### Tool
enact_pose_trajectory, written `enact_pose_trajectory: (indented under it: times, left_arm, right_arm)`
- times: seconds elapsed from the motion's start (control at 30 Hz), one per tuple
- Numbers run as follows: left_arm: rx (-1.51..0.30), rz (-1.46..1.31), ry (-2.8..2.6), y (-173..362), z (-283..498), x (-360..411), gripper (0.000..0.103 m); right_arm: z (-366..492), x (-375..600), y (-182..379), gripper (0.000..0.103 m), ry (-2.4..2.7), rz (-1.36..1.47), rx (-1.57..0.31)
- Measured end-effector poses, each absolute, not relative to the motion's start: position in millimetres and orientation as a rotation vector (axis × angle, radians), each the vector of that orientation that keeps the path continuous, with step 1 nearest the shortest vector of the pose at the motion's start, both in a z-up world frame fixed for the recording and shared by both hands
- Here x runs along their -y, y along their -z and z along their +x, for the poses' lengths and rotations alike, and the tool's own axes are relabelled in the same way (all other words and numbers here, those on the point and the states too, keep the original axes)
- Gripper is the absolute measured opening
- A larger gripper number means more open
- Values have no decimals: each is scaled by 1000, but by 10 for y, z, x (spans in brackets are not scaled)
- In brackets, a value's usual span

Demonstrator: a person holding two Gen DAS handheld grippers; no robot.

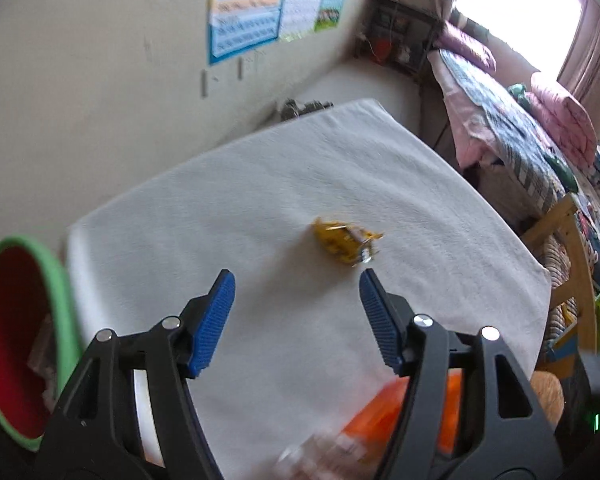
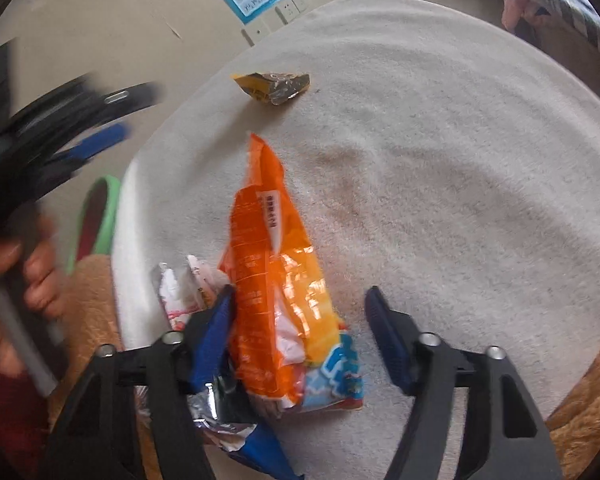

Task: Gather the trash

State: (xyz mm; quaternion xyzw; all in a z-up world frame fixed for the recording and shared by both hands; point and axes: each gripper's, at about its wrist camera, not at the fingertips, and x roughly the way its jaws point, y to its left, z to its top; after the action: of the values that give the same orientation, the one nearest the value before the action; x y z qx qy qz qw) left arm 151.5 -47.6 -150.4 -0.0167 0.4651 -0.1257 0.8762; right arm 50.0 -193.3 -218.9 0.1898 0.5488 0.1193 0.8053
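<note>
A crumpled yellow wrapper [image 1: 346,242] lies on the white cloth [image 1: 260,168], just beyond my left gripper [image 1: 296,274], which is open and empty. In the right wrist view my right gripper [image 2: 300,292] straddles an orange snack bag [image 2: 276,280]. Its left pad sits against the bag and the right pad stands clear of it, so it is open. A white-pink wrapper [image 2: 180,292] and a silver-blue wrapper [image 2: 228,420] lie by the left finger. The yellow wrapper [image 2: 272,86] is farther off. The red bin with a green rim [image 1: 20,340] stands at the cloth's left edge.
A hand [image 2: 20,280] holds the blurred left gripper's fingers [image 2: 100,142] at the left, above the bin rim [image 2: 100,216]. A bed with pink bedding [image 1: 520,120] and a wooden frame [image 1: 572,240] are on the right. A wall with posters [image 1: 244,12] is behind.
</note>
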Motion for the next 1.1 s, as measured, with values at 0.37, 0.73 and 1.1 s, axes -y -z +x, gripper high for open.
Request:
enact_pose_trajectory:
  times: [0.37, 0.73, 1.1]
  left_arm:
    - [-1092, 68, 264, 2030, 2054, 1267, 61]
    - [-1098, 37, 273, 1999, 1999, 1057, 21]
    - [-935, 55, 259, 1409, 1163, 416, 20]
  right_arm:
    - [332, 2015, 2160, 58, -255, 398, -1148]
    - [330, 2040, 2172, 65, -255, 415, -1167]
    - [412, 2019, 2148, 69, -209, 372, -1162]
